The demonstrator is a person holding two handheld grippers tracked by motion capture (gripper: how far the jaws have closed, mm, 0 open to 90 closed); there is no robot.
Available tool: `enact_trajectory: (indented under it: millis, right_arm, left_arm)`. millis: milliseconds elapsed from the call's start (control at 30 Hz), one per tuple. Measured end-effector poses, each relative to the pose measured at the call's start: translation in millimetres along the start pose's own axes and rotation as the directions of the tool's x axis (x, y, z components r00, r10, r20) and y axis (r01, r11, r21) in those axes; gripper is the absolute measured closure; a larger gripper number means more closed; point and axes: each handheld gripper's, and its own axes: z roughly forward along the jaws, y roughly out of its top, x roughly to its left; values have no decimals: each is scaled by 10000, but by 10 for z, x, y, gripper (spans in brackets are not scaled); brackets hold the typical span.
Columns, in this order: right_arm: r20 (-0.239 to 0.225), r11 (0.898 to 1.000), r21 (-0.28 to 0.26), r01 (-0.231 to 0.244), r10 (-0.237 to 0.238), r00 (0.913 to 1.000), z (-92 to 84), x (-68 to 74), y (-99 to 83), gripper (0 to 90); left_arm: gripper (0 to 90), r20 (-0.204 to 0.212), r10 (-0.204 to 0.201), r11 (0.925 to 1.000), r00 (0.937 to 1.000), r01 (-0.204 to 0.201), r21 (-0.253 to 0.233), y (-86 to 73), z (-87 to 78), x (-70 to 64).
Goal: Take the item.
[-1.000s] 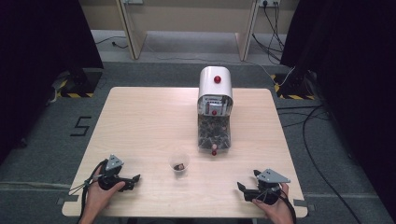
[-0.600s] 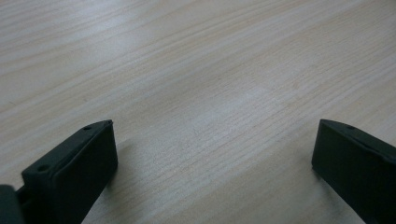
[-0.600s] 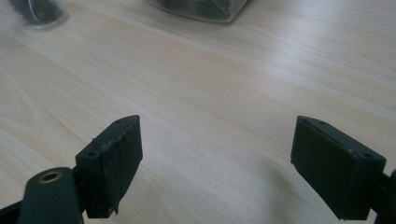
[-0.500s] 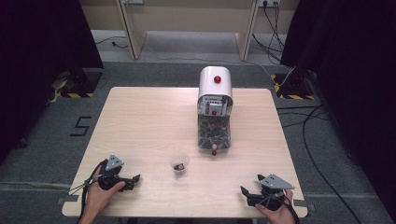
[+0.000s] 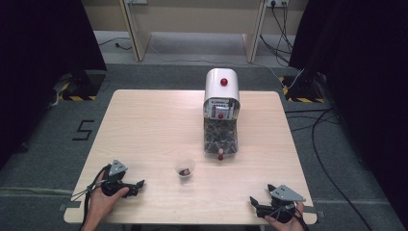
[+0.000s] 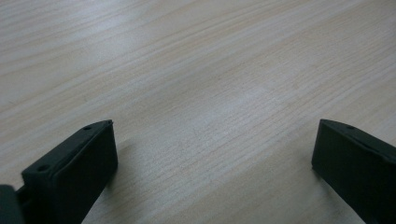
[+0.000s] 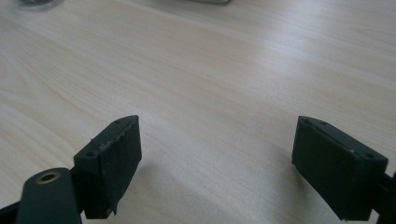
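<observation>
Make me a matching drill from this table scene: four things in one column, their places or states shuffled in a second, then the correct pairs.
Things
1. dispenser
2. small clear cup
3. left tongs
4. right tongs

Places or states
A. open, at the near right edge of the table
B. between the two hands, a few dark pieces inside
C. white top with a red knob, far side of the middle
D. open, at the near left corner

Pairs: 1-C, 2-B, 3-D, 4-A

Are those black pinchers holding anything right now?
No, nothing is held. The left gripper and the right gripper both have their jaws wide apart over bare table. The small cup sits untouched between them.
</observation>
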Motion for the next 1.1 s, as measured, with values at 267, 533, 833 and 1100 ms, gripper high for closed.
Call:
enact_trajectory:
  millis: [267, 533, 833, 1100]
  right_arm:
    - [208, 9999, -10, 143, -143, 9997, -32, 29, -77, 156]
    - [323, 9993, -361, 103, -91, 9994, -62, 62, -147, 152]
    - [322, 9991, -405, 112, -99, 9994, -64, 61, -154, 152]
    - [314, 9991, -408, 119, -106, 9995, -63, 60, -154, 152]
  left_arm:
    - [0, -1, 1, 10000, 10000, -1, 0, 0, 0, 0]
    - [0, -2, -1, 10000, 10000, 1, -1, 0, 0, 0]
    - [0, -3, -1, 10000, 10000, 1, -1, 0, 0, 0]
    - [0, -1, 2, 10000, 10000, -2, 0, 0, 0, 0]
